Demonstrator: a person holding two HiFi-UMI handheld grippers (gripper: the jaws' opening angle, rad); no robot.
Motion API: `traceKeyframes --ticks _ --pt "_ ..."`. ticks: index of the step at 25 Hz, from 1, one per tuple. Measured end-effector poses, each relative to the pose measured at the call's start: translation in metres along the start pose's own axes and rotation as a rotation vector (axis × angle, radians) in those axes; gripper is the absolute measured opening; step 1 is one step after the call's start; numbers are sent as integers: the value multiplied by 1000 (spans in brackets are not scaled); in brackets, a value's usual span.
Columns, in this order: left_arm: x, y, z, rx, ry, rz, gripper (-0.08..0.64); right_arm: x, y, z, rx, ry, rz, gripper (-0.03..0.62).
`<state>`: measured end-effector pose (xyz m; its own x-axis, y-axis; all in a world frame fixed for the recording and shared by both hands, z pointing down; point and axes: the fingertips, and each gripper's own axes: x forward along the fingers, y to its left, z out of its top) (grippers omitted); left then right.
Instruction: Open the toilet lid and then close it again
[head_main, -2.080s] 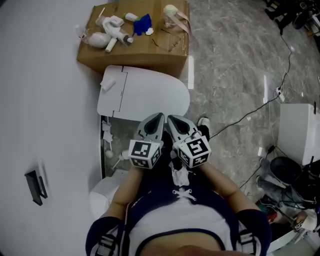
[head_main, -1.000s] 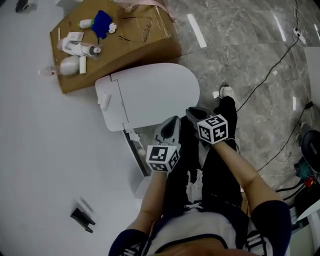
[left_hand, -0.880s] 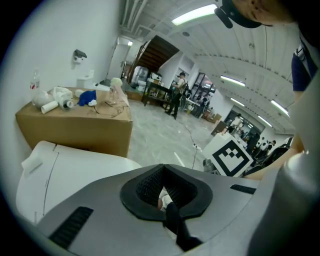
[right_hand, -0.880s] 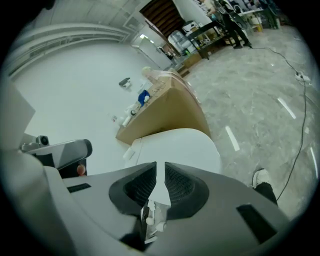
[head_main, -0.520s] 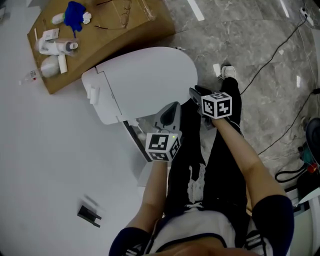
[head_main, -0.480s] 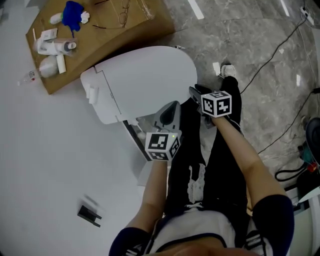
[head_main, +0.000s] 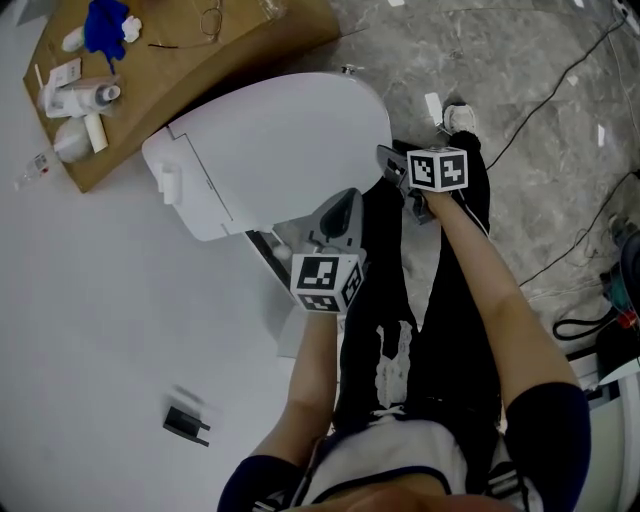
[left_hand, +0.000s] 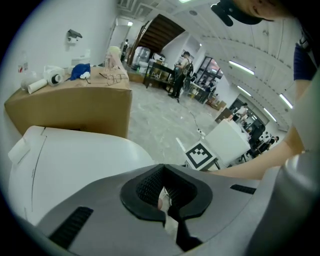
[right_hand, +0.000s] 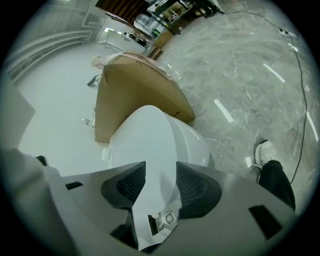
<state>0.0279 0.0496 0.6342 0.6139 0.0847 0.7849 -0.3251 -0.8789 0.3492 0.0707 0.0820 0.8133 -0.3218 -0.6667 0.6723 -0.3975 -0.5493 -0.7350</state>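
Grey marble floor (head_main: 520, 90) fills the right of the head view, and a plain white surface fills the left. A person in dark trousers stands looking steeply down. A white toilet sits just beyond their legs, with its front rim pointing right. A cardboard box (head_main: 200, 60) strewn with small items stands at the far left behind it.

The toilet lid (head_main: 280, 140) lies flat and closed. Compared with a second ago, both grippers have dropped lower and now sit closer to the toilet.

The left gripper (head_main: 345, 205) has its jaws pressed together on nothing. It points down beside the near edge of the lid.

The right gripper (head_main: 388, 160) sits at the lid's front right edge. Its jaws have just been opening and now stand well apart. In the right gripper view the white lid shows through the gap, but neither pad presses on it.

The opening step looks about to begin. The right gripper seems set to take the front edge of the lid, and it would need to close there before lifting.
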Motion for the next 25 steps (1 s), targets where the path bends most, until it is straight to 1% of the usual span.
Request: traceKeyframes --ticks 3,7,9,12,14,16,18,21,25 --pt "9 -1 -7 15 25 1 6 10 -11 1 3 34 6 166" --pt "18 -6 -14 24 54 -11 5 21 -27 -2 20 73 24 177" --pt "23 -8 -17 28 66 -17 6 26 -30 -2 36 84 63 183" --pt "30 -10 -21 37 84 -25 6 30 -30 0 66 101 150 184" --pt "32 -12 -24 50 97 -29 6 31 -27 0 67 110 188 184" --pt "32 -13 -26 56 107 -33 6 32 -26 -1 54 122 191 184" --pt "31 -12 -27 44 109 -38 6 32 -26 0 69 124 175 184" --pt "30 -9 -30 15 113 -38 5 27 -22 1 108 89 149 183" --pt "28 -11 -29 13 109 -43 6 13 -13 5 154 34 148 175"
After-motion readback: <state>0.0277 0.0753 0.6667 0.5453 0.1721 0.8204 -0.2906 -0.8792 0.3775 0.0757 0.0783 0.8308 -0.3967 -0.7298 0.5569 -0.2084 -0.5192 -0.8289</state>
